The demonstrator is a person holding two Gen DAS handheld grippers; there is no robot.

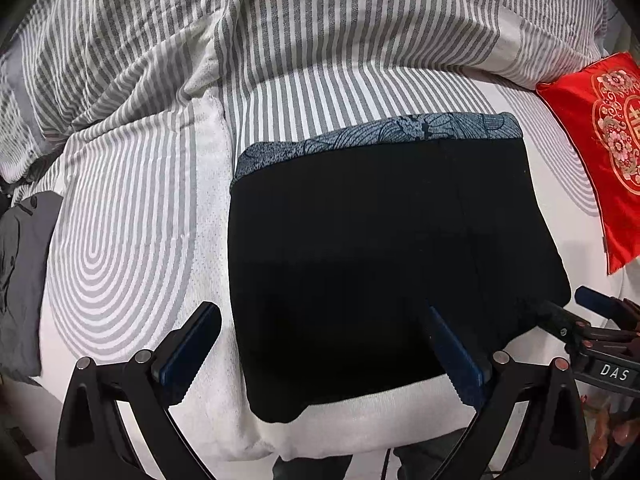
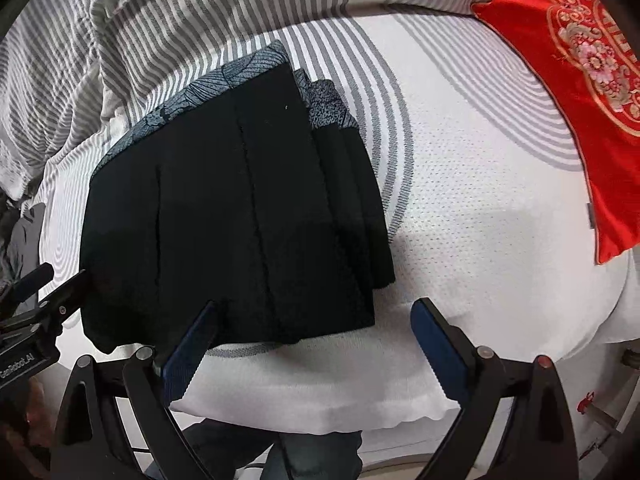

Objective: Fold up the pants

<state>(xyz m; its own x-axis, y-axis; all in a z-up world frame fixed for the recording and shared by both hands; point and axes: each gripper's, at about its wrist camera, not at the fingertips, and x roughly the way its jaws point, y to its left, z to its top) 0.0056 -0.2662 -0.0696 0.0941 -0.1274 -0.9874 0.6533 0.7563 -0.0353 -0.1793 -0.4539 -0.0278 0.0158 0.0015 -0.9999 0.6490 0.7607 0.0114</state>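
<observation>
The black pants point(image 1: 372, 264) lie folded into a compact stack on the white mattress, with a blue patterned band point(image 1: 384, 130) along the far edge. In the right wrist view the pants point(image 2: 224, 216) show several stacked layers at their right side. My left gripper point(image 1: 324, 344) is open and empty, its jaws straddling the near left part of the stack. My right gripper point(image 2: 316, 332) is open and empty over the near right corner of the pants. Each gripper shows at the edge of the other's view.
A striped grey and white duvet point(image 1: 248, 40) is bunched behind the pants. A red embroidered cushion point(image 1: 600, 152) lies at the right, also in the right wrist view point(image 2: 580, 92). Grey clothing point(image 1: 20, 276) lies at the left. The mattress edge point(image 2: 320, 412) is close below the grippers.
</observation>
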